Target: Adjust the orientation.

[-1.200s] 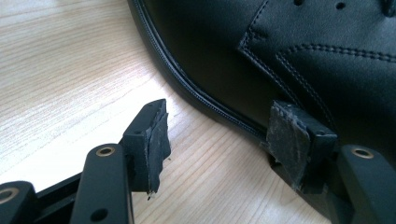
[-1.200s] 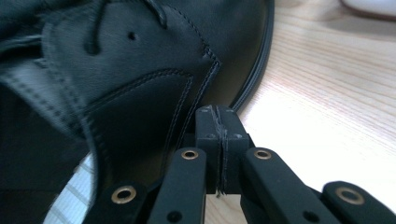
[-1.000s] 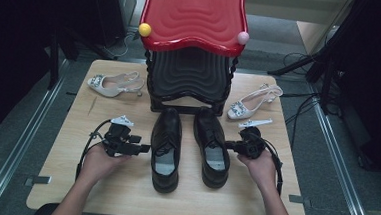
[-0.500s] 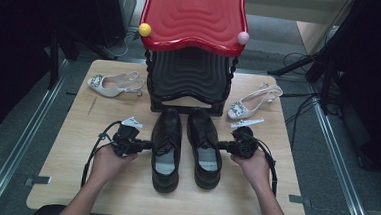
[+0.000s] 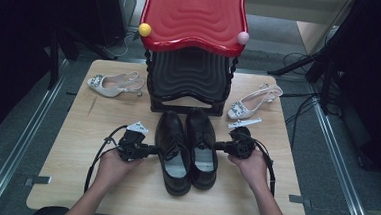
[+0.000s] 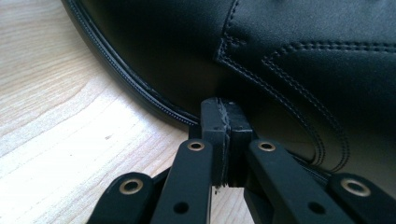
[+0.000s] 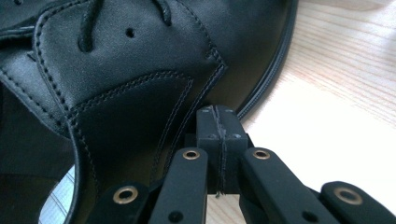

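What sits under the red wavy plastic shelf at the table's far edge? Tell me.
Under the red wavy plastic shelf sits a black wavy lower shelf, held by black beaded posts. Its near part is bare; the back, beneath the red top, lies in shadow and cannot be read.

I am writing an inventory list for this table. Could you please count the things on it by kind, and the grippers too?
Black lace-up shoes: 2
Pale slingback heeled shoes: 2
Red-topped black shoe rack: 1
Grippers, both shut and pressed against the black shoes: 2
Total: 7
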`<state>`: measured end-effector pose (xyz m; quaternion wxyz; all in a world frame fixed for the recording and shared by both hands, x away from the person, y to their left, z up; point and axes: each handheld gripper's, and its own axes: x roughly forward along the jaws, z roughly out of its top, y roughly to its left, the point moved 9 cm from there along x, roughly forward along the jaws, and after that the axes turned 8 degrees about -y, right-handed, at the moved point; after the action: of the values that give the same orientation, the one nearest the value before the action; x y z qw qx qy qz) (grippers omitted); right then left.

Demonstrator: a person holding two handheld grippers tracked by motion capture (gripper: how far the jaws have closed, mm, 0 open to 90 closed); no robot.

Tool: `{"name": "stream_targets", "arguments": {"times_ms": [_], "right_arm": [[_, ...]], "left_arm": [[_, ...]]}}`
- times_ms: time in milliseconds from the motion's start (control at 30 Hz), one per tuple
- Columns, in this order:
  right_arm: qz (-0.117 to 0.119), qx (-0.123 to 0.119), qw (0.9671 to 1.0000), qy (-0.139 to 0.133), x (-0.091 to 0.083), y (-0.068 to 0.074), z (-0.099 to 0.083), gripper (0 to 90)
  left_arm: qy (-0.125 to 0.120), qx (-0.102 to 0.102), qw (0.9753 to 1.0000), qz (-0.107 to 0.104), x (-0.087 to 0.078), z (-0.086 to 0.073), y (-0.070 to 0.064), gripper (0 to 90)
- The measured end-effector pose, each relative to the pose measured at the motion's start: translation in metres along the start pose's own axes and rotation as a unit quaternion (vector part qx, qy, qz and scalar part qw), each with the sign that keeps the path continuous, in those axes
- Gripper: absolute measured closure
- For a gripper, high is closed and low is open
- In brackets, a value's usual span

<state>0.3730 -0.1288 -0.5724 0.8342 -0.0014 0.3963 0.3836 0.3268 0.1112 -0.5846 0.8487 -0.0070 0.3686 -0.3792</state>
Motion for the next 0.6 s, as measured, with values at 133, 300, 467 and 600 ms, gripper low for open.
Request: {"name": "stream_targets", "arguments": {"times_ms": [133, 300, 467, 600], "right_arm": [[0.002, 0.003, 1.0, -0.004, 0.0, -0.001, 0.002, 90.0], [-0.016, 0.005, 0.9998, -0.008, -0.003, -0.008, 0.005, 90.0], [-0.044, 0.002, 0.9989, -0.019, -0.011, -0.017, 0.007, 88.3], [-0.027, 0.013, 0.9988, -0.039, -0.023, -0.015, 0.011, 83.8]], "left_arm": [[-0.012, -0.03, 0.9994, -0.014, 0.0, -0.002, -0.004, 90.0], [-0.009, -0.02, 0.9991, -0.036, 0.004, -0.006, -0.021, 90.0], [0.006, -0.003, 0.9983, -0.058, 0.004, -0.008, -0.034, 87.8], [-0.004, -0.021, 0.9982, -0.057, -0.008, -0.001, -0.028, 75.5]]}}
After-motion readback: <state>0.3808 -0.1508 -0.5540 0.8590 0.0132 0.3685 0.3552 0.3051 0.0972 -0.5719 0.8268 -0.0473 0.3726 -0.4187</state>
